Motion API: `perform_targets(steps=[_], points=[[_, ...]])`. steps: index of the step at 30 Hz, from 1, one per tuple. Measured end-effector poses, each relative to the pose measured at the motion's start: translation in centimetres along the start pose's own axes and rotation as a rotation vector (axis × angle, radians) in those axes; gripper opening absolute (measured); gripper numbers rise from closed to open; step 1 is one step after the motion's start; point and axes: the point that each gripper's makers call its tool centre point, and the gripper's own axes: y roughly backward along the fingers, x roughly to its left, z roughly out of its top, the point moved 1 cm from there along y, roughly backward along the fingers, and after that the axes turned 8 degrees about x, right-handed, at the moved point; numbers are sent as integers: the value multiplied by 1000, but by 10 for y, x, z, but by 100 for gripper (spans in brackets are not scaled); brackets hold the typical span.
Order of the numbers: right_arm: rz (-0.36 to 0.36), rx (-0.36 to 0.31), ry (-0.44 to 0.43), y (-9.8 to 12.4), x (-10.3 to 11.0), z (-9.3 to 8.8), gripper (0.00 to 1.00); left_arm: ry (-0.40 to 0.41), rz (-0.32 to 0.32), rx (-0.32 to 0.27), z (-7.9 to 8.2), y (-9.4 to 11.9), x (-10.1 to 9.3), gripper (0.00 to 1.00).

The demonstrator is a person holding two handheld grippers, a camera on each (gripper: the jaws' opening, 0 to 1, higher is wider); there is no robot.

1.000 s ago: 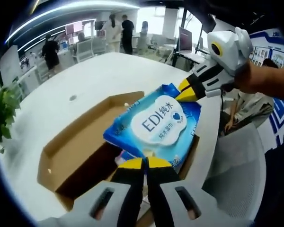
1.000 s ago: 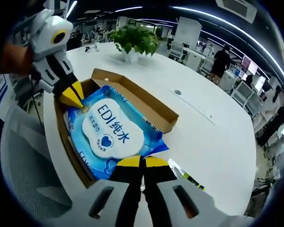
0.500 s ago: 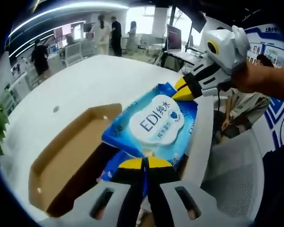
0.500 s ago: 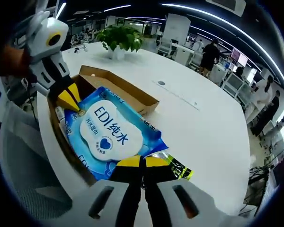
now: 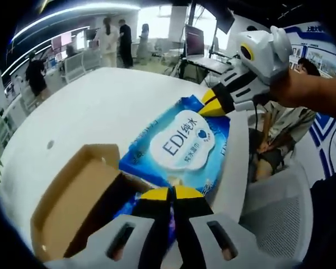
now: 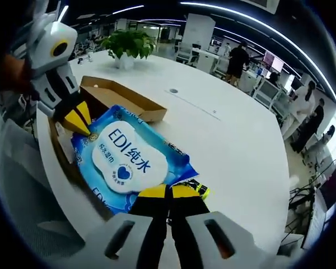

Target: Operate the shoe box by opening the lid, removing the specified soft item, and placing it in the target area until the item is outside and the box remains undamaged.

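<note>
Gripping a blue pack of wet wipes (image 5: 182, 148) by opposite ends, two hand-held grippers hold it above the open cardboard shoe box (image 5: 81, 199) at the edge of a round white table (image 5: 101, 106). The left gripper (image 5: 171, 193) has its yellow-tipped jaws pressed together on the pack's near edge, and the right gripper (image 5: 210, 105) pinches the far corner the same way, a person's hand (image 5: 302, 92) behind it. In the right gripper view the pack (image 6: 129, 159) lies across the box (image 6: 109, 98), its white label facing up, with the right gripper (image 6: 168, 193) clamped on one end and the left gripper (image 6: 78, 120) on the other. A small dark and yellow packet (image 6: 197, 188) peeks out beside the pack. A potted plant (image 6: 126, 45) stands farther along the table, and people (image 5: 109, 39) stand in the office beyond.
</note>
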Motion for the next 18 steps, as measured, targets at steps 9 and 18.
perform_targets(steps=[9, 18], points=[[-1, 14, -17, -7, -17, -13, 0, -1, -11, 9, 10, -20, -3, 0], [5, 20, -32, -17, -31, -19, 0, 0, -15, 26, 16, -35, 0, 0]])
